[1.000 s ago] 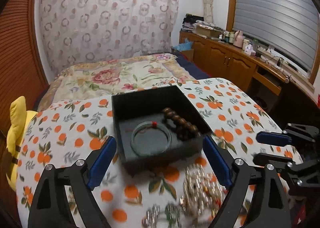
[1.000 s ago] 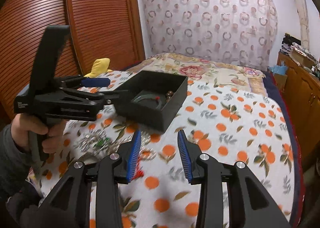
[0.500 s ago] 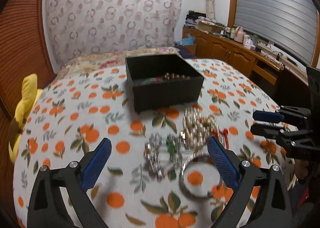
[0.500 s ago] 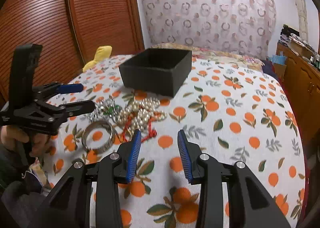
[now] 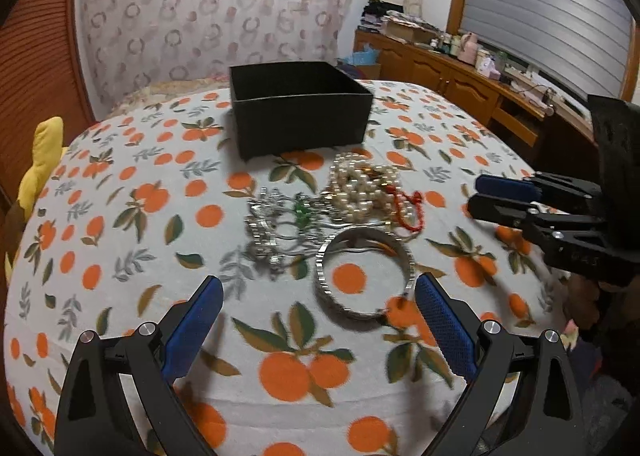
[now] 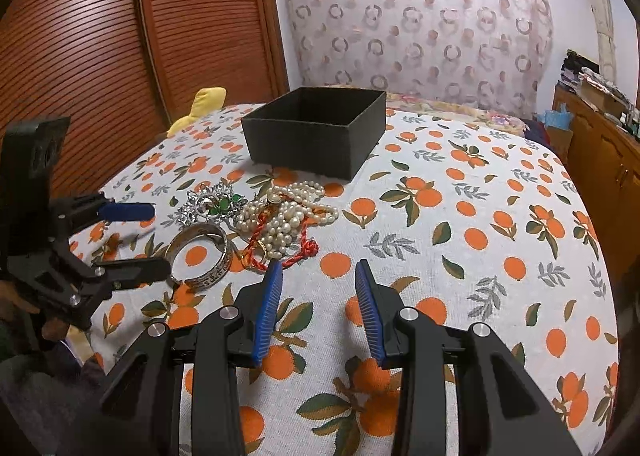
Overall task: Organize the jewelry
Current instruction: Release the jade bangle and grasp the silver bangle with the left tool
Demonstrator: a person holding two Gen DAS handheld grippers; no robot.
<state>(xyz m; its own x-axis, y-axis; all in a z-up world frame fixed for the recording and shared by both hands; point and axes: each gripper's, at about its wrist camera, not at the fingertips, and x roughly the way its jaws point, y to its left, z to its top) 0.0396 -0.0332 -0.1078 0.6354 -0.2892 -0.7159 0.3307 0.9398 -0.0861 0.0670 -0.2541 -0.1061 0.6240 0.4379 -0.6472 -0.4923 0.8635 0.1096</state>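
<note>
Silver bangle next, from the heap in front of the black box

The left gripper (image 5: pixel 318 320) gapes wide just short of the silver bangle (image 5: pixel 362 274), nearest piece below the black box (image 5: pixel 300 116); rigid, light, likely slippery, so pinch across its band. The right gripper (image 6: pixel 318 310) hangs apart, empty.

No text, label, brand or number can be read. The silver bangle (image 6: pixel 198 256) bears engraved marks along its outer band, too small and blurred to make out. The black box (image 6: pixel 316 136) shows plain walls, and the cloth (image 6: pixel 460 240) carries only an orange-and-leaf print.
</note>
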